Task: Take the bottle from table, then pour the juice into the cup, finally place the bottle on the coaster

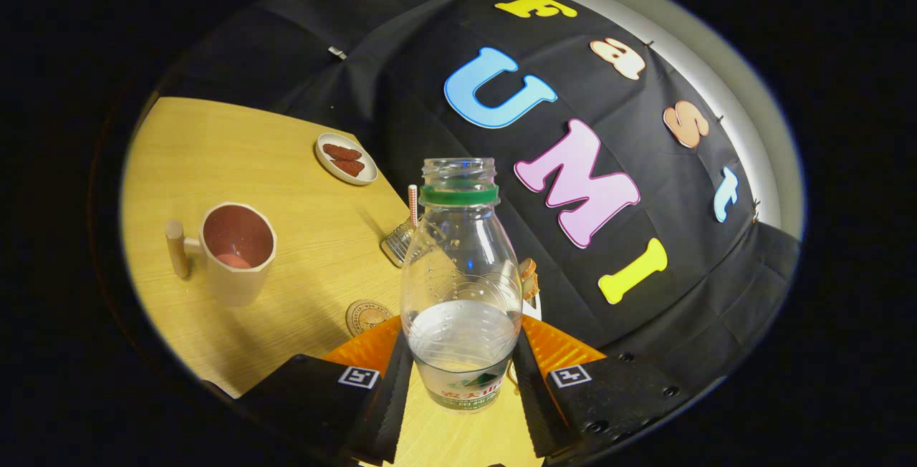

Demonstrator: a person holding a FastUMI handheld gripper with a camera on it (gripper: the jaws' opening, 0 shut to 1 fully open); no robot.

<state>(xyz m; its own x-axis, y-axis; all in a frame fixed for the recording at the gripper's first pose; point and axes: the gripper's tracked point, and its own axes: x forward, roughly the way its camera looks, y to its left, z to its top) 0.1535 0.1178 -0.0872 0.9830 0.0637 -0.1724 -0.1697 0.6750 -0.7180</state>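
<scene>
Hand-held gripper (462,370) clamped on a clear plastic bottle (461,288), one finger pressed to each side of its lower body. Bottle uncapped, with a green ring around the neck just below the open mouth, upright between the fingers. Clear liquid filling only the lower part, its surface level with the fingers' far ends; a label band with green and red print near the base. Bottle apparently raised off the light wooden table (215,145), though the base itself too low between the fingers to judge contact.

On the tabletop, off to the left of the fingers: a beige faceted cup (236,252) with a dark reddish inside and a wooden peg-like handle on its left side, mouth tipped toward the camera, something pale reddish at its bottom. Between cup and bottle, just ahead of the left finger, a round brownish coaster (367,315) lying flat, bare, partly cut off by the finger.

Farther off, near the table's far edge, a small white plate (347,159) carrying two dark red-brown pieces. Just behind the bottle's left shoulder, a ribbed glass object (398,241) with a red-and-white striped straw (413,204) standing in it. Behind the bottle's right side, something brown, mostly hidden, not identifiable.
</scene>
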